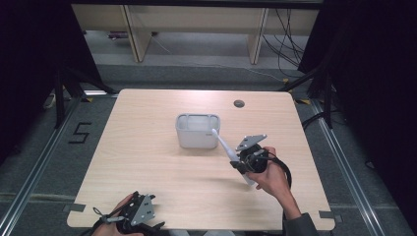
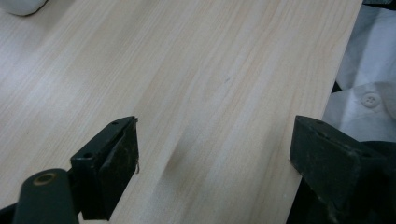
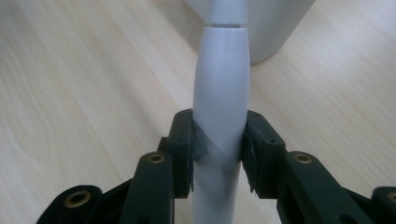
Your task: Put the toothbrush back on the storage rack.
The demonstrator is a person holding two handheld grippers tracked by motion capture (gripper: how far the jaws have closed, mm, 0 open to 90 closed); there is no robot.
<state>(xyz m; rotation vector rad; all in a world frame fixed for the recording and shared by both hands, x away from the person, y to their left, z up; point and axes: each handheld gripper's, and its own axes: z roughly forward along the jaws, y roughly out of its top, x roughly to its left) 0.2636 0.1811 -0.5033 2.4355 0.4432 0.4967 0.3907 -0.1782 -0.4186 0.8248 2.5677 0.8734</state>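
Observation:
A white electric toothbrush [image 1: 227, 149] is held slanted above the table, its head up near the right rim of a grey-white holder box [image 1: 197, 131] at the table's middle. My right gripper [image 1: 242, 164] is shut on the toothbrush handle [image 3: 219, 98]; both pads press its sides. The holder's wall [image 3: 275, 23] shows just beyond the handle. My left gripper [image 1: 134, 216] rests at the table's near left edge, its jaws wide apart over bare wood [image 2: 215, 154] with nothing between them.
The light wooden table [image 1: 147, 162] has a round cable hole [image 1: 239, 103] at its far right. A white shirt with a button [image 2: 371, 99] lies past the table's near edge. Desk legs and cables stand on the floor beyond the table.

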